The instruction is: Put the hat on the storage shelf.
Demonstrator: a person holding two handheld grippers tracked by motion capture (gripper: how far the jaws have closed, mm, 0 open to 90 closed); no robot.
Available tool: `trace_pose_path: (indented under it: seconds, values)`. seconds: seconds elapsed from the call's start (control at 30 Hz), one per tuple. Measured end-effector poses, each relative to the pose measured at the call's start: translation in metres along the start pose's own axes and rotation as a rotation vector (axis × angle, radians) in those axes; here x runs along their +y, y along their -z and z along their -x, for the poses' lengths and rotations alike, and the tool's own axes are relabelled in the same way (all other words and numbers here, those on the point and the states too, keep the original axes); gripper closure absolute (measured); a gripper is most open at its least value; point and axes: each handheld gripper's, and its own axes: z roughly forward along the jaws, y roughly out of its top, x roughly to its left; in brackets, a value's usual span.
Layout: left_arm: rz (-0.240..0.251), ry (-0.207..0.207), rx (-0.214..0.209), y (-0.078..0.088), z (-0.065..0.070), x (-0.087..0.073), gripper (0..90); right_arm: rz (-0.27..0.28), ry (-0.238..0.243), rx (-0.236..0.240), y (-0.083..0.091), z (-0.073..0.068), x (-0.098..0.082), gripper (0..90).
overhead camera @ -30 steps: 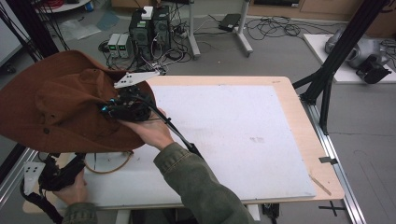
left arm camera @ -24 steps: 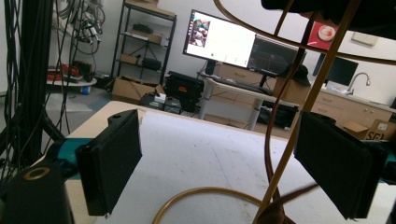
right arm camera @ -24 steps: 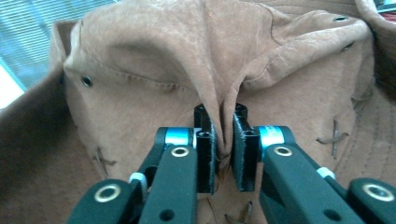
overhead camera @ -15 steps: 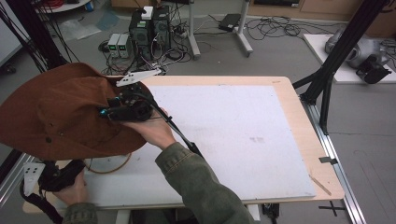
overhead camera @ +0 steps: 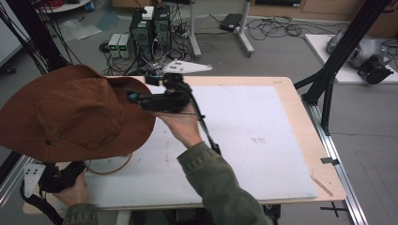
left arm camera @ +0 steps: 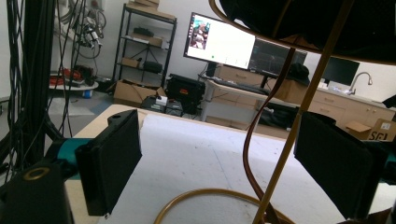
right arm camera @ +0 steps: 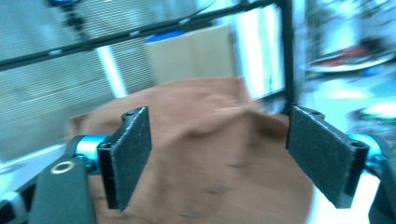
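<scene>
So the big rust-brown wide-brimmed fabric hat (overhead camera: 75, 115) hangs over the left end of the white-topped wooden table (overhead camera: 253, 140), brim sticking out past the table edge, with its tan chin cord (overhead camera: 110, 166) looping down onto the white surface underneath. The right gripper (overhead camera: 136, 97) is up in the air right at the hat's brim. In the right gripper view its two black jaws stand wide apart with the hat's crown sitting between them farther off, not pinched. That view is pretty smeared though, so I can't say for sure whether anything touches the brim.

The left gripper (overhead camera: 70, 171) sits low at the near-left corner of the table, under the hat, jaws spread wide too. In its own view the cord runs down between the pads without being gripped.

What worries me: nothing seems to be clamping that hat. If it's just resting on something, it could slide off the left edge. Also the dangling cord could snag a jaw if the left one lifts carelessly.
</scene>
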Motion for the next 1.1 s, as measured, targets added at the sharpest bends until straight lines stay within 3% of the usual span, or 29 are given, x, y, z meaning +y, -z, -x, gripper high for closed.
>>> trace_pose_path:
  seconds: [0.03, 0.07, 0.1, 0.13, 0.17, 0.2, 0.23, 0.27, 0.3, 0.4, 0.47, 0.5, 0.53, 0.57, 0.7, 0.77, 0.8, 0.83, 0.87, 0.9, 1.0, 1.03, 1.1]
  values:
    - [-0.001, -0.001, -0.001, 0.000, 0.000, 0.000, 15.1, 0.040, 0.014, -0.079, 0.027, 0.010, 0.003, 17.6]
    - [0.001, 0.000, -0.001, 0.000, 0.000, 0.000, 15.1, 0.051, 0.019, -0.115, 0.037, 0.013, 0.003, 15.7]
    - [0.001, -0.001, 0.000, 0.000, 0.000, 0.000, 15.1, 0.051, 0.019, -0.115, 0.037, 0.013, 0.003, 15.7]
    - [-0.002, -0.003, 0.001, 0.000, 0.000, 0.000, 15.1, 0.068, 0.021, -0.191, 0.062, 0.023, 0.004, 12.8]
    - [-0.003, -0.003, 0.000, 0.000, 0.000, 0.000, 15.1, 0.068, 0.021, -0.191, 0.062, 0.023, 0.004, 12.8]
    - [-0.003, -0.004, 0.001, 0.000, 0.000, 0.000, 15.1, 0.089, 0.028, -0.275, 0.088, 0.032, 0.003, 11.7]
    - [-0.003, -0.005, 0.002, 0.000, 0.000, 0.000, 15.1, 0.089, 0.028, -0.275, 0.088, 0.032, 0.003, 11.7]
    - [-0.003, -0.007, 0.004, 0.000, 0.000, 0.000, 15.1, 0.097, 0.032, -0.315, 0.100, 0.036, 0.002, 10.7]
    - [-0.004, -0.006, 0.005, 0.000, 0.001, 0.000, 15.1, 0.115, 0.060, -0.417, 0.127, 0.045, -0.003, 9.6]
    - [-0.003, -0.009, 0.007, -0.001, 0.001, 0.000, 15.1, 0.124, 0.082, -0.526, 0.155, 0.055, -0.011, 9.6]
    - [-0.003, -0.009, 0.009, -0.001, 0.001, 0.000, 15.1, 0.152, 0.099, -0.634, 0.174, 0.060, -0.021, 2.9]
    - [-0.004, -0.010, 0.010, -0.001, 0.001, 0.000, 15.1, 0.152, 0.099, -0.634, 0.174, 0.060, -0.021, 2.9]
    - [-0.003, -0.009, 0.011, -0.001, 0.001, 0.000, 15.1, 0.198, 0.134, -0.774, 0.187, 0.061, -0.034, 2.2]
    - [-0.003, -0.008, 0.012, -0.001, 0.001, 0.000, 15.1, 0.204, 0.143, -0.803, 0.191, 0.062, -0.039, 2.2]
    - [-0.003, -0.010, 0.016, -0.001, 0.001, 0.000, 15.1, 0.194, 0.125, -0.870, 0.203, 0.067, -0.063, 2.2]
    - [-0.003, -0.010, 0.018, -0.001, 0.001, 0.000, 15.1, 0.202, 0.091, -0.918, 0.210, 0.072, -0.095, 2.2]
    - [-0.005, -0.010, 0.018, -0.001, 0.001, 0.000, 15.1, 0.202, 0.091, -0.918, 0.210, 0.072, -0.095, 2.2]
    - [-0.005, -0.009, 0.017, -0.001, 0.001, 0.000, 15.1, 0.195, 0.062, -0.933, 0.210, 0.076, -0.116, 2.2]
    - [-0.003, -0.010, 0.018, -0.001, 0.001, 0.000, 15.1, 0.195, 0.062, -0.933, 0.210, 0.076, -0.116, 2.2]
    - [-0.004, -0.011, 0.018, -0.001, 0.001, 0.000, 15.1, 0.182, 0.041, -0.947, 0.209, 0.080, -0.137, 2.3]
    - [-0.001, -0.007, 0.017, -0.001, 0.001, 0.000, 15.1, 0.160, 0.055, -0.953, 0.206, 0.082, -0.154, 2.3]
    - [-0.001, -0.007, 0.016, -0.001, 0.001, 0.000, 15.1, 0.119, 0.095, -0.963, 0.201, 0.081, -0.171, 2.4]
    - [-0.004, -0.009, 0.013, -0.001, 0.001, 0.000, 15.1, 0.103, 0.110, -0.969, 0.199, 0.081, -0.178, 2.4]
